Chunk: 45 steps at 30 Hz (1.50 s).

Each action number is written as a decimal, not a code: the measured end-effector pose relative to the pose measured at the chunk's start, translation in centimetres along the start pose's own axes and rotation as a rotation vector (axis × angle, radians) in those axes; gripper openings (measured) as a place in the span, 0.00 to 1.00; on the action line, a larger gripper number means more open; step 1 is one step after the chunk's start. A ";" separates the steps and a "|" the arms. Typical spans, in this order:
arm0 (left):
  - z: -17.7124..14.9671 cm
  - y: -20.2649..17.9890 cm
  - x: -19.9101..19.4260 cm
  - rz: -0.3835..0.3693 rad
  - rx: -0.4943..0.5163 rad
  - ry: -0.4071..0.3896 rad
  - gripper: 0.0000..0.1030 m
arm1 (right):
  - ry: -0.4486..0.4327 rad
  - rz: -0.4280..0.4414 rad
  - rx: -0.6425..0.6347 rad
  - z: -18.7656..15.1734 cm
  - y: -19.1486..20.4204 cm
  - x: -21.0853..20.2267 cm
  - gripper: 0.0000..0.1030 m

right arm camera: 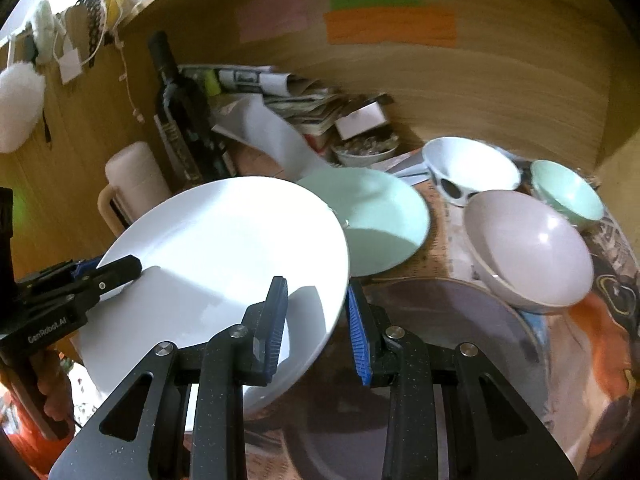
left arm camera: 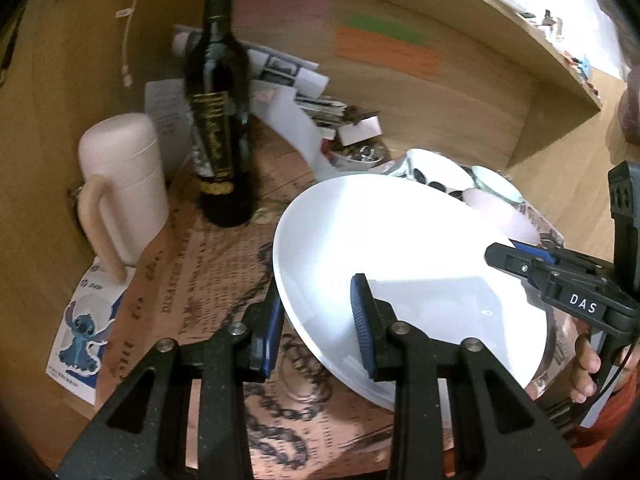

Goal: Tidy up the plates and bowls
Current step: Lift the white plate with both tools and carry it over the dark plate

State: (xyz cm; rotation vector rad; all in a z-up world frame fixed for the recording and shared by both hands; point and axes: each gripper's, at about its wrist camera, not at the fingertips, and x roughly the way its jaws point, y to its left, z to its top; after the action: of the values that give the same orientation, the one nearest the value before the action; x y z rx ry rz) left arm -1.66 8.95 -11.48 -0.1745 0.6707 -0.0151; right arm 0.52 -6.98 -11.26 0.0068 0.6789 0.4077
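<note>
A large white plate hangs tilted above the table, held by both grippers on opposite rims. My left gripper is shut on its near-left rim, one blue pad on top and one beneath. My right gripper is shut on the opposite rim, and each wrist view shows the other gripper: the right one, the left one. Behind the white plate lies a mint plate. A grey plate lies under my right gripper. A pale pink bowl, a white spotted bowl and a mint bowl stand to the right.
A dark wine bottle and a pale pink jug with a handle stand at the left on a newspaper-print cloth. Stacked papers and a small dish fill the back corner. Wooden walls enclose the back and left.
</note>
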 end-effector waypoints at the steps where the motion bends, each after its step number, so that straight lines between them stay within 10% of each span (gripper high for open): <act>1: 0.1 -0.3 0.0 -0.004 0.003 -0.001 0.31 | -0.006 -0.002 0.004 0.0 -0.3 -0.2 0.26; 45: -2.8 -9.6 2.9 -0.077 0.065 0.110 0.32 | 0.020 -0.069 0.085 -6.0 -9.3 -5.0 0.26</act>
State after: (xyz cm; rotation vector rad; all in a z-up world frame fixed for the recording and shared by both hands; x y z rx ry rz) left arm -0.74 -1.13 -13.82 -0.1371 0.7714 -0.1213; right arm -3.24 -18.10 -14.15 0.0596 0.7135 0.3129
